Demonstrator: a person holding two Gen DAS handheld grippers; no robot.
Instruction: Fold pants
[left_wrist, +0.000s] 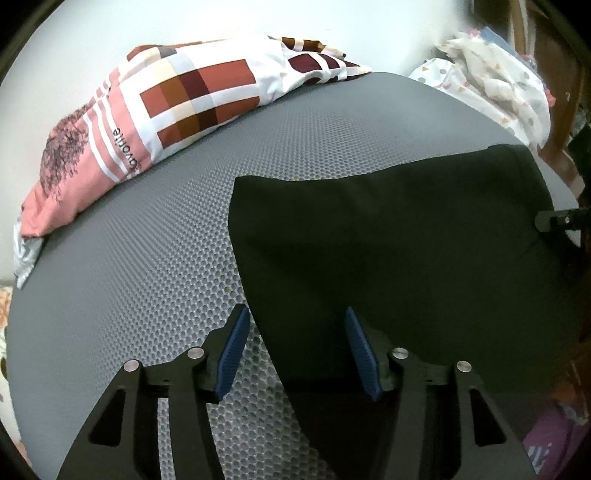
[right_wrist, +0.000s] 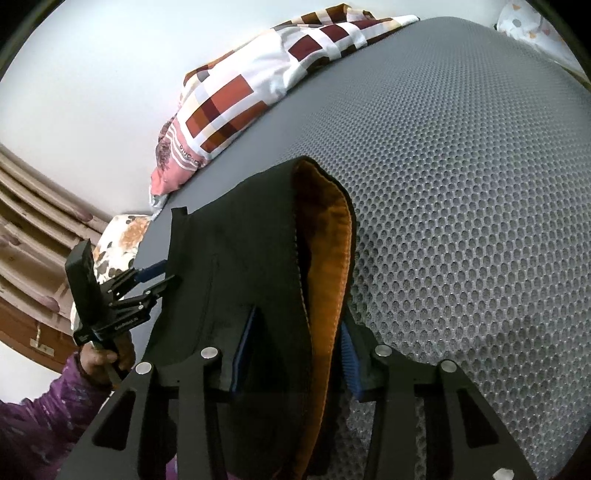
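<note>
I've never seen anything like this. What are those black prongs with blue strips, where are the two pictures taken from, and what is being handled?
There is no robot here. A person holds a hand-operated gripper in each hand, and each one has a wide-angle camera looking along its two fingers. One picture is from the left gripper, the other from the right gripper. The blue strips are its gripping pads. On the grey mesh surface lie black pants, with patterned bedding behind them. The right gripper appears to pinch the waistband, where an orange lining shows. The left gripper's jaws stand open around the pants' edge. The right view also shows the person's hand holding the left gripper.
</note>
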